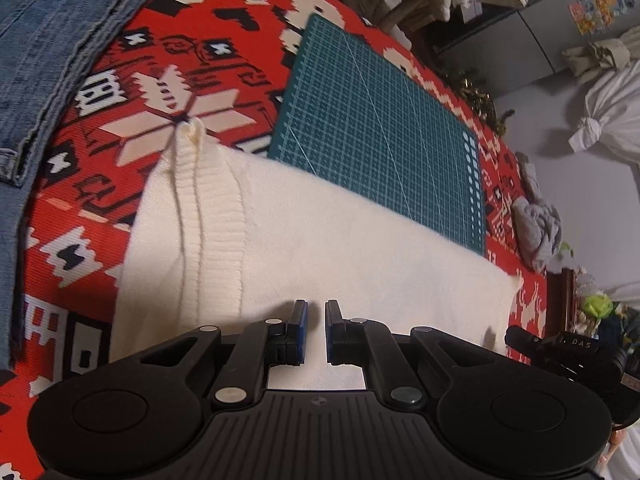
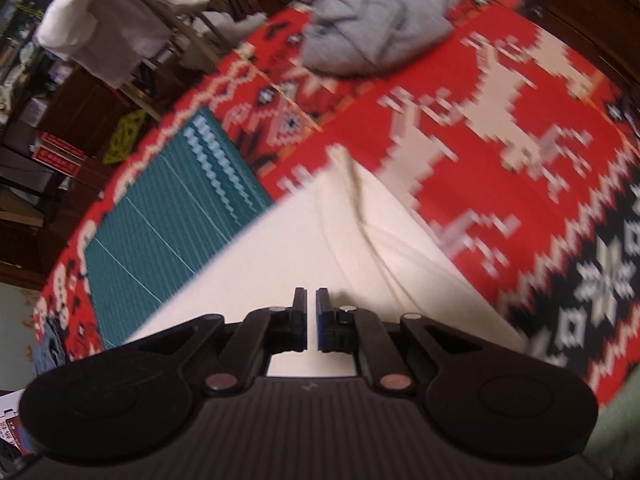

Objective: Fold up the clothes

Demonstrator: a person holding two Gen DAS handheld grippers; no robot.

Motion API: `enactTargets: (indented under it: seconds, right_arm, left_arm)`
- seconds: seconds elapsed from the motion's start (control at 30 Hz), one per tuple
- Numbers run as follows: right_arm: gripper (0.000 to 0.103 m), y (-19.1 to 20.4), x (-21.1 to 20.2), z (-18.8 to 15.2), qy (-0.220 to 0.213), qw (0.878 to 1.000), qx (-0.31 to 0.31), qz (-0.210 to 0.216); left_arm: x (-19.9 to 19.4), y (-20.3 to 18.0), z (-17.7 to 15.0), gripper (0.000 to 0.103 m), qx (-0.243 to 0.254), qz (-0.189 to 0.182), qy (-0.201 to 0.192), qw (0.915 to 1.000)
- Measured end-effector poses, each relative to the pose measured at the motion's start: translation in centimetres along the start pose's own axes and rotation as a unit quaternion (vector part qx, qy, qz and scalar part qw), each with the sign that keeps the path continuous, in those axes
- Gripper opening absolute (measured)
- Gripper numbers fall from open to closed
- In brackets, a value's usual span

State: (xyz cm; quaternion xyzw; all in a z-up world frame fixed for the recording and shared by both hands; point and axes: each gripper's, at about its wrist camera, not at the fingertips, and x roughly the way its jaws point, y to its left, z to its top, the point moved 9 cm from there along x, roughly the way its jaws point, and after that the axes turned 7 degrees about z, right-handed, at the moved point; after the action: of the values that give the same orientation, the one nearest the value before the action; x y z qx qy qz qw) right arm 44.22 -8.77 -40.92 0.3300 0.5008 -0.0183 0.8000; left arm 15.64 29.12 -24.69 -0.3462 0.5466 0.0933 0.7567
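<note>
Broadly, scene: a cream knit sweater [image 1: 320, 248] lies spread on a surface covered by a red patterned cloth [image 1: 248, 32], its far edge overlapping the near edge of a green cutting mat [image 1: 376, 120].
Sweater, left view: a ribbed band [image 1: 216, 216] runs toward a pointed corner [image 1: 192, 126] that rests on the red cloth, with soft ridges beside it.
Sweater, right view: the same garment [image 2: 288, 248] narrows to a far tip [image 2: 340, 156], with long folds running back along its right side; this view is smeared by motion.
Left gripper [image 1: 316, 330]: poised over the near part of the sweater, jaws a narrow gap apart, no cloth seen between them.
Right gripper [image 2: 311, 318]: also over the near part, jaws almost together with a thin slit showing; whether they pinch any knit cannot be told.
Handling: judging by the drape and ridges, the knit is soft, light and limp; it will likely sag and stretch if lifted by one point, and the loose weave should give the pads good bite.
Where to hold: probably the ribbed band or a hem corner, where the fabric is doubled and firmer, one gripper at each end so that the edge lifts evenly.
Nearby: blue jeans [image 1: 48, 60] lie at the left, and a grey crumpled garment [image 2: 376, 20] waits at the far side, well apart from the sweater.
</note>
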Motion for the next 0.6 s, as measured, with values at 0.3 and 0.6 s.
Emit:
enactTargets:
  seconds: [0.3, 0.6]
  right_arm:
    - [0.004, 6.9, 5.0, -0.7, 0.016, 0.992, -0.125, 0.029]
    - [0.000, 4.7, 6.5, 0.8, 0.007, 0.992, -0.130, -0.004]
  left_arm:
    - [-0.8, 0.7, 1.3, 0.007, -0.024, -0.020, -0.032, 0.9990]
    - [-0.2, -0.3, 0.9, 0.007, 0.009, -0.009, -0.037, 0.9992]
